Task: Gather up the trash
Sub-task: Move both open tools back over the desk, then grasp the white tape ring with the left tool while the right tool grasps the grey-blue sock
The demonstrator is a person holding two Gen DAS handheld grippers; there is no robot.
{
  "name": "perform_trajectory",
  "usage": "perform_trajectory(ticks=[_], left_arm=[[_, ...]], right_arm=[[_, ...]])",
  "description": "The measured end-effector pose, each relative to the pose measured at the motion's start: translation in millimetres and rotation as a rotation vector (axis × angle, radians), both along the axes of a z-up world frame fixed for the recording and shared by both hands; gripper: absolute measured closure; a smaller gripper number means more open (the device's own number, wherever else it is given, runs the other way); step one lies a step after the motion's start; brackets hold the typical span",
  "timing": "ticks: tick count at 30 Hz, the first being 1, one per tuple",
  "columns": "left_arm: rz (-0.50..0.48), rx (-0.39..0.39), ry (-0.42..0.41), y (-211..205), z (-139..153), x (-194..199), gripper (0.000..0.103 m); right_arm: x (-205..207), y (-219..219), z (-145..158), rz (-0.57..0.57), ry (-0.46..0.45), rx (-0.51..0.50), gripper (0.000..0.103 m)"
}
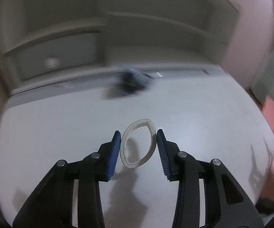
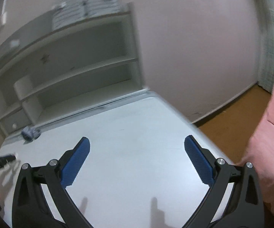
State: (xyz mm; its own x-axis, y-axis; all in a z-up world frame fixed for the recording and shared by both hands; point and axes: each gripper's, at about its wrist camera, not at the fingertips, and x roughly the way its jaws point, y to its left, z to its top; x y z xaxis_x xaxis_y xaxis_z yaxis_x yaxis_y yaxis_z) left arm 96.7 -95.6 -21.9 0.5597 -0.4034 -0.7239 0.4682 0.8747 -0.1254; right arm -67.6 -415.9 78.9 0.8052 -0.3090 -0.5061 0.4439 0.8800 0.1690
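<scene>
A clear, pale plastic ring [image 1: 136, 164] stands on edge just above the white table [image 1: 57, 133]. My left gripper [image 1: 138, 132] is shut on it, with a blue pad against each side, and the ring is squashed into an oval. At the table's far edge lies a crumpled blue-grey wad [image 1: 131, 84], blurred here and also visible in the right wrist view [image 2: 29, 132]. My right gripper [image 2: 137, 146] hangs open over the table [image 2: 137, 125] with nothing between its fingers. The left gripper [image 2: 1, 161] shows at that view's far left edge.
A white shelf unit [image 2: 80, 72] with a small drawer stands behind the table against a pink wall. To the right the table ends over a brown floor [image 2: 232, 117]. Pink bedding [image 2: 266, 152] lies beside it.
</scene>
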Motion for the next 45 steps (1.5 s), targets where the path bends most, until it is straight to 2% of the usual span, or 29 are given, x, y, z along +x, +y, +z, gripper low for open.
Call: perform_trajectory(ticks=[4,8,10,13,20,21,23,24,25,26,27,29,30,31,32,33,35,45], left_arm=[[0.167,0.012,-0.037,49.8,6.4,23.5,0.065],[0.254,-0.008,-0.01,73.9,-4.1,42.3,0.065],[0.261,-0.022,0.0,76.9,-7.9,49.9,0.065],[0.254,-0.032,0.016,78.6,-14.8,49.7,0.065],[0.209,-0.043,0.043,76.4,-17.8,54.8,0.065],[0.207,-0.042,0.051,77.2,-20.1,57.5,0.064],[0.203,-0.026,0.058,75.6,-21.6,57.1,0.051],[0.204,-0.004,0.056,73.1,-22.4,56.4,0.034],[0.2,0.016,0.053,71.1,-22.4,55.4,0.029],[0.184,0.027,0.054,68.5,-22.3,54.4,0.027],[0.179,0.03,0.057,67.8,-22.7,54.7,0.027],[0.175,0.047,0.056,69.7,-23.4,53.3,0.027],[0.177,0.067,0.049,68.5,-24.1,53.7,0.031],[0.178,0.082,0.041,67.8,-24.1,53.3,0.04],[0.181,0.096,0.036,67.7,-23.4,52.9,0.056],[0.178,0.093,0.042,68.2,-22.8,52.8,0.066],[0.165,0.095,0.049,67.6,-20.2,48.9,0.066],[0.12,0.119,-0.031,37.6,16.0,9.7,0.066]], right_arm=[[55.9,30.8,1.2,0.147,0.035,0.037,0.007],[135.4,79.9,1.2,0.371,0.095,0.127,0.007],[175.5,114.9,-0.9,0.486,0.139,0.114,0.007],[223.2,161.2,-5.7,0.593,0.189,0.045,0.007],[291.9,217.1,-21.4,0.691,0.273,-0.055,0.007],[297.1,221.4,-22.9,0.697,0.284,-0.068,0.007],[306.4,230.8,-27.0,0.706,0.303,-0.102,0.007],[308.7,233.4,-29.1,0.708,0.307,-0.112,0.007],[312.2,236.3,-31.2,0.709,0.315,-0.123,0.008],[313.3,236.9,-32.8,0.712,0.321,-0.123,0.017],[316.0,238.3,-36.1,0.725,0.339,-0.112,0.03],[317.1,239.3,-41.0,0.739,0.357,-0.094,0.044],[315.1,240.4,-40.9,0.737,0.353,-0.11,0.055],[313.7,241.3,-40.8,0.738,0.351,-0.113,0.06],[311.7,240.2,-40.3,0.747,0.351,-0.093,0.071],[308.9,238.0,-40.0,0.753,0.351,-0.069,0.072],[301.8,235.5,-38.3,0.749,0.344,-0.071,0.073],[246.8,203.9,-6.6,0.717,0.268,-0.07,0.073]])
